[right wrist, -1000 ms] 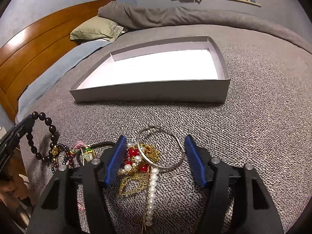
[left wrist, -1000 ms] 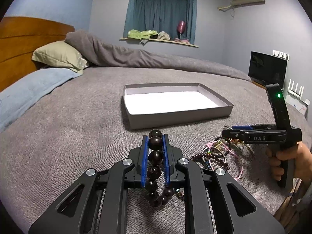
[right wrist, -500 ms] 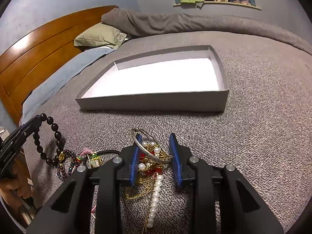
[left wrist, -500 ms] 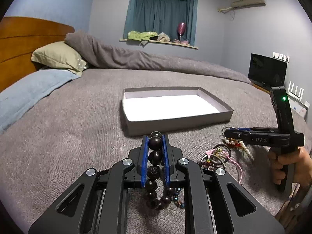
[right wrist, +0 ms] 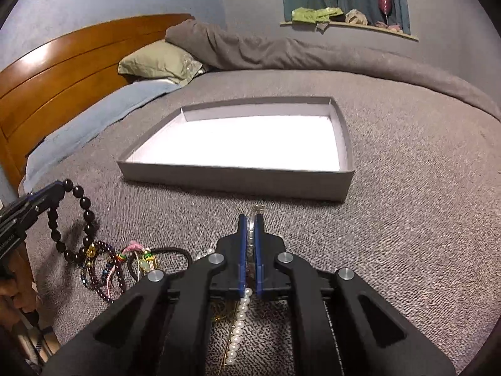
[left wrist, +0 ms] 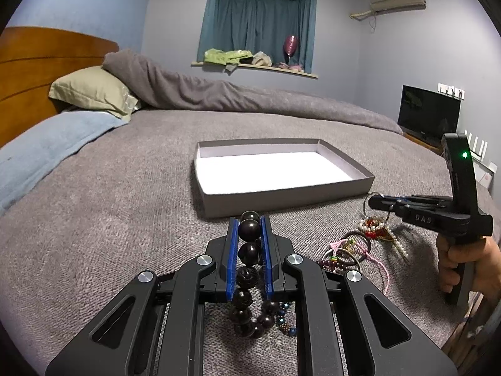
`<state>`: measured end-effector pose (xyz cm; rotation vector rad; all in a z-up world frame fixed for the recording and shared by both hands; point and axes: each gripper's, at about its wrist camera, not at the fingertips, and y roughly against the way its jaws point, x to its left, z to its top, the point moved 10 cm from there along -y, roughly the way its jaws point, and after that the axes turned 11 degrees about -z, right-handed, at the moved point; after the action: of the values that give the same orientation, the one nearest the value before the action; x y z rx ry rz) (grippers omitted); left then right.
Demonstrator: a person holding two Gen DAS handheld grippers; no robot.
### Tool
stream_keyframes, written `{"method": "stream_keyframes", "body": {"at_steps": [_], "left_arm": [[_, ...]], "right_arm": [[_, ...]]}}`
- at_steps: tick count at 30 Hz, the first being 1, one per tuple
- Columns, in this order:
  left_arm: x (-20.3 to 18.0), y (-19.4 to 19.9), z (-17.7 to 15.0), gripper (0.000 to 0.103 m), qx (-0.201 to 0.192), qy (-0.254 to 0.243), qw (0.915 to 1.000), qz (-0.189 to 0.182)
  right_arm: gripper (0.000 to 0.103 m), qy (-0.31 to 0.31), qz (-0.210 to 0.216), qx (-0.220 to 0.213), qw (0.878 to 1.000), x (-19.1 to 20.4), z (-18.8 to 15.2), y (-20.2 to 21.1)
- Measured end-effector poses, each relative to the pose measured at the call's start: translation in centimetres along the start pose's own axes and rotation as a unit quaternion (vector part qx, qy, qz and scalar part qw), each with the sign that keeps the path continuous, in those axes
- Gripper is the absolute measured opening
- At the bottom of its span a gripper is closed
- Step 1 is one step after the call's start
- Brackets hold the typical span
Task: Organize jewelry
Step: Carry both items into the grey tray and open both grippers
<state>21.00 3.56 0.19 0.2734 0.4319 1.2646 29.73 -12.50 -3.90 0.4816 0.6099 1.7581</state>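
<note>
My left gripper (left wrist: pixel 249 222) is shut on a bracelet of dark round beads (left wrist: pixel 249 252), whose loop hangs below the jaws. In the right wrist view it dangles (right wrist: pixel 87 216) from that gripper (right wrist: pixel 59 186) at the left. My right gripper (right wrist: pixel 250 219) is shut on a thin silver bangle (right wrist: pixel 258 209) held edge-on between the blue pads. A pearl strand (right wrist: pixel 239 322) trails beneath it. A tangle of cord and bead bracelets (right wrist: pixel 119 263) lies on the grey bedspread between the grippers. The shallow grey box (right wrist: pixel 235 181) with a white floor lies just beyond.
A green pillow (left wrist: pixel 94 94), a blue sheet (left wrist: pixel 47 144) and a rolled grey duvet (left wrist: pixel 219 91) lie at the head of the bed by the wooden headboard (right wrist: pixel 62 72). A person's hand (left wrist: pixel 463 260) grips the right tool near the bed's right edge. A television (left wrist: pixel 429 116) stands beyond.
The right gripper's jaws have closed from wide apart onto the silver bangle, and the bangle now stands on edge, lifted off the pile. The left gripper and its beads have kept still.
</note>
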Motion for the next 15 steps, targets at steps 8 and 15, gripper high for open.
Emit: {"method": "stream_keyframes", "body": {"at_steps": [8,15], "left_arm": [[-0.4,-0.2,1.4,0.015,-0.01,0.0,0.9999,-0.01],[-1.1,-1.0,3.8,0.015,-0.026,-0.001,0.9994,-0.024]], "right_arm": [[0.004,-0.04,0.017,-0.026,0.999,-1.7,1.9,1.5],[0.004,-0.069,0.046,-0.031,0.996,-2.6,3.4,1.6]]}}
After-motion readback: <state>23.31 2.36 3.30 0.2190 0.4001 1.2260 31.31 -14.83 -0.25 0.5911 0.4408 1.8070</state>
